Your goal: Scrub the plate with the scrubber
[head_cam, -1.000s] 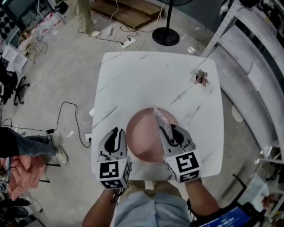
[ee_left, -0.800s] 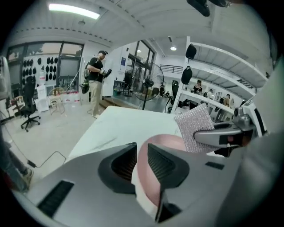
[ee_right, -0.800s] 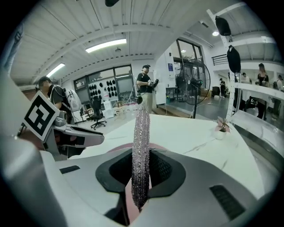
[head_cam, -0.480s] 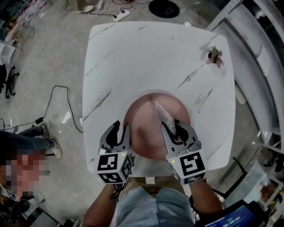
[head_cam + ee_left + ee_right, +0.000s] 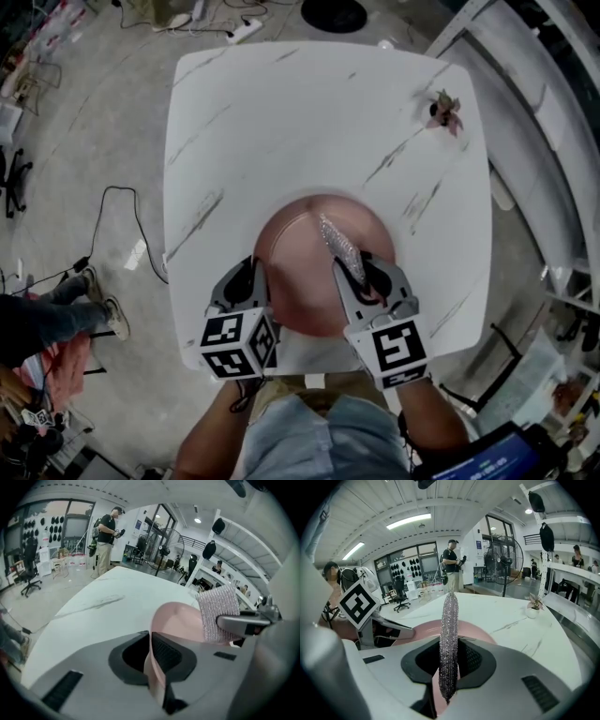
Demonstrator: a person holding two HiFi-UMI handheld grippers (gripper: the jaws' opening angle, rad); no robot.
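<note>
A round pink plate (image 5: 300, 246) lies near the front edge of the white marble table (image 5: 309, 122). My left gripper (image 5: 251, 281) sits at the plate's left rim. Its jaws have just been closing, and the rim (image 5: 157, 665) now stands pinched between the pads. My right gripper (image 5: 361, 277) is shut on a silver mesh scrubber (image 5: 337, 244), which sticks out forward over the middle of the plate. In the right gripper view the scrubber (image 5: 449, 634) stands edge-on between the jaws above the pink plate (image 5: 471, 632). The left gripper view shows the scrubber (image 5: 216, 613) over the plate's far side.
A small potted plant (image 5: 442, 111) stands at the table's far right corner. A fan base (image 5: 333, 14) and cables lie on the floor beyond the table, and white shelving (image 5: 534, 112) runs along the right. A person (image 5: 107, 536) stands past the far edge.
My left gripper has come down from beside the plate, opened wide at its left rim, then closed on that rim. The right gripper has sunk a little with the scrubber.
</note>
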